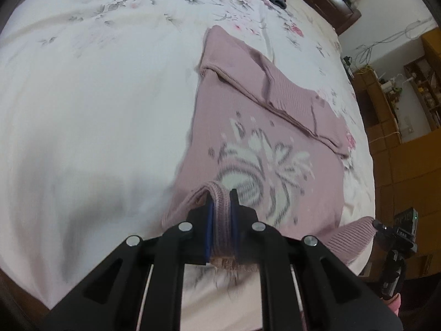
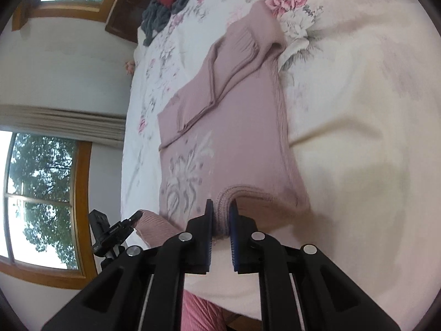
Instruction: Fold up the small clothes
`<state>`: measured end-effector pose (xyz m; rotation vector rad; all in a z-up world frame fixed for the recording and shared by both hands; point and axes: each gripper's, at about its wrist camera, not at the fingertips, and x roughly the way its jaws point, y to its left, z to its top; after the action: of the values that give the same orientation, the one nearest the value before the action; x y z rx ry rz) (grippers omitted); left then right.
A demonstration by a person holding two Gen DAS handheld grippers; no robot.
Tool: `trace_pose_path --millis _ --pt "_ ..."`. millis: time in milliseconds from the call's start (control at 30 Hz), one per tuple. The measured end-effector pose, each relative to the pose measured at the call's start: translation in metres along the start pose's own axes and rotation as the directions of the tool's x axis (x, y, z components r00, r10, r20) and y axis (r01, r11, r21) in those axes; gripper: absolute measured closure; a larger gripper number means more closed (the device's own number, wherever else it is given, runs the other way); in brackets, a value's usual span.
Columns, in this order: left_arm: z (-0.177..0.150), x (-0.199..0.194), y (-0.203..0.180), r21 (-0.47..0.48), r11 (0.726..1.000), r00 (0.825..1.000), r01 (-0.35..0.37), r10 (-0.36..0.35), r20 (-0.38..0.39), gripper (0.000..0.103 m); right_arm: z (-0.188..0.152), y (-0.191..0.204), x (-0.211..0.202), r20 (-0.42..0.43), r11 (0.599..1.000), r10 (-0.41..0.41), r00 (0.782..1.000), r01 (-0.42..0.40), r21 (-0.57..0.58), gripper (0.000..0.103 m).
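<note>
The left hand-held gripper point(image 1: 222, 215), at the bottom centre of the left wrist view, is clamping its blue-padded fingers point(image 1: 210, 220) tight on the thick ribbed neckband of the dusty-pink knitted sweater with a white and grey flower motif point(image 1: 264, 149). The right hand-held gripper point(image 2: 222, 218), at the bottom centre of its own view, is pinching the same ribbed neckband further along, its jaws standing nearly closed with knit filling the gap.

The sweater is lying flat on the floral-printed bed sheet point(image 1: 96, 82), running from the grippers toward the upper right of the left view, with one sleeve point(image 1: 264, 82) already folded diagonally across the chest. The other ribbed cuff point(image 1: 350, 237) is hanging near the bed edge at the lower right, just beside a small black camera on a stand point(image 1: 399, 229). A heap of grey and dark red clothes point(image 2: 165, 5) is sitting well apart at the top of the right view.

The step in hand looks like carrying the collar end over toward the hem. To do it well, both grippers should be lifting together and level, keeping the neckband taut between them so the folded sleeve is not sliding off, then laying the edge down square on the hem. The loose cuff probably needs tucking in first.
</note>
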<state>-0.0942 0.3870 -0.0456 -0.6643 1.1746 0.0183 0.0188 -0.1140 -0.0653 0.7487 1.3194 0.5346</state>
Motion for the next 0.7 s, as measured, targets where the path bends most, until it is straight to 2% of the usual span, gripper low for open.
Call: trace_pose_path --millis 300,500,567,633,667,700 --pt "0.052 0.044 0.017 -0.051 0.999 1.000 -0.018 0.017 -0.018 0.093 0.053 -0.019 0.026 -0.019 0.997 -0.035 0.999 0.037 0.064 0.092" --pt "0.065 0.070 0.022 -0.070 0.997 0.998 -0.027 0.023 -0.058 0.088 0.073 -0.033 0.048 -0.055 0.993 -0.072 0.996 0.077 0.087 0.091" --pt "0.067 0.070 0.026 -0.089 0.996 0.998 -0.007 0.001 -0.065 0.087 0.075 -0.037 0.049 -0.061 0.992 -0.079 0.995 0.084 0.091 0.085" --pt "0.066 0.065 0.034 -0.128 0.991 0.997 0.034 -0.042 -0.062 0.083 0.078 -0.040 0.042 -0.047 0.990 -0.103 0.994 0.107 0.087 0.068" --pt "0.066 0.062 0.037 -0.143 0.989 0.997 0.051 -0.059 -0.056 0.080 0.078 -0.042 0.036 -0.036 0.990 -0.108 0.993 0.111 0.085 0.068" --pt "0.065 0.056 0.041 -0.158 0.986 0.997 0.060 -0.066 -0.036 0.069 0.078 -0.043 0.032 -0.027 0.991 -0.104 0.994 0.105 0.082 0.068"
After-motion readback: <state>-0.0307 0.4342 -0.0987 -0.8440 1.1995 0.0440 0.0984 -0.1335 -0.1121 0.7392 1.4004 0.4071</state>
